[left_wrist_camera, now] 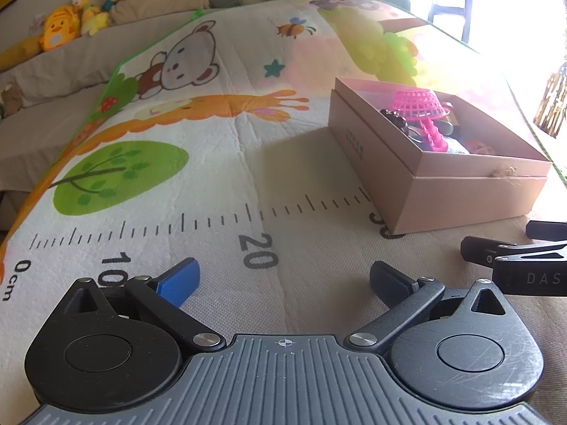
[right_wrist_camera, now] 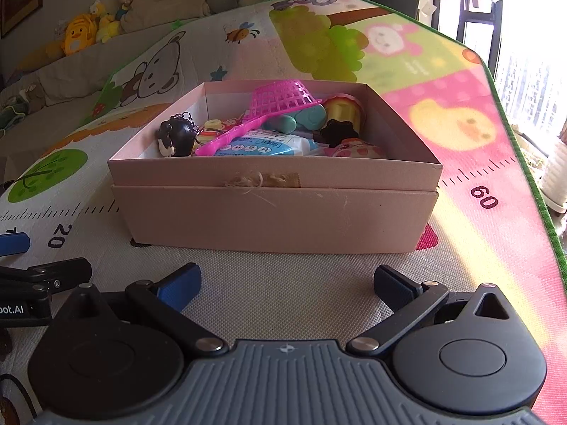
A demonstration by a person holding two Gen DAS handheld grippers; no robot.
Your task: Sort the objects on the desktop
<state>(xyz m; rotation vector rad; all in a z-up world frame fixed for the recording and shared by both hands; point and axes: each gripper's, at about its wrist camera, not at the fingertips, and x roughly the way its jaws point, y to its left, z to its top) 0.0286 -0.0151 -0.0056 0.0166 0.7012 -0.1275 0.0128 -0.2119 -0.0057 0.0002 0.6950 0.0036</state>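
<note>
Both rigs low over the play mat [right_wrist_camera: 460,113], side by side. My left gripper [left_wrist_camera: 285,279] has its fingers wide apart, nothing between them. My right gripper [right_wrist_camera: 287,283] is the same, fingers spread and empty, aimed square at the cardboard box [right_wrist_camera: 276,212].

The box sits on the mat just ahead of the right gripper, to the right in the left wrist view. No loose items visible on the mat around it; by my reading the sorting is at or near its end.

Contents, from the right wrist view: pink plastic basket scoop [right_wrist_camera: 280,101] lying tilted on top, its handle running down toward the near left; black keychain figure [right_wrist_camera: 175,136] with chain in the near-left corner; blue-and-white tissue pack [right_wrist_camera: 262,147] under the handle; teal toy [right_wrist_camera: 304,118], gold spool [right_wrist_camera: 345,109] and a small pink-faced figure [right_wrist_camera: 356,150] further right.

Handling guess: scoop is light, stiff, thin mesh that could crack, so take the handle. Tissue pack soft, slippery film; pinch its short edges. Keychain is rounded and glossy; grip across the body, not the chain.
</note>
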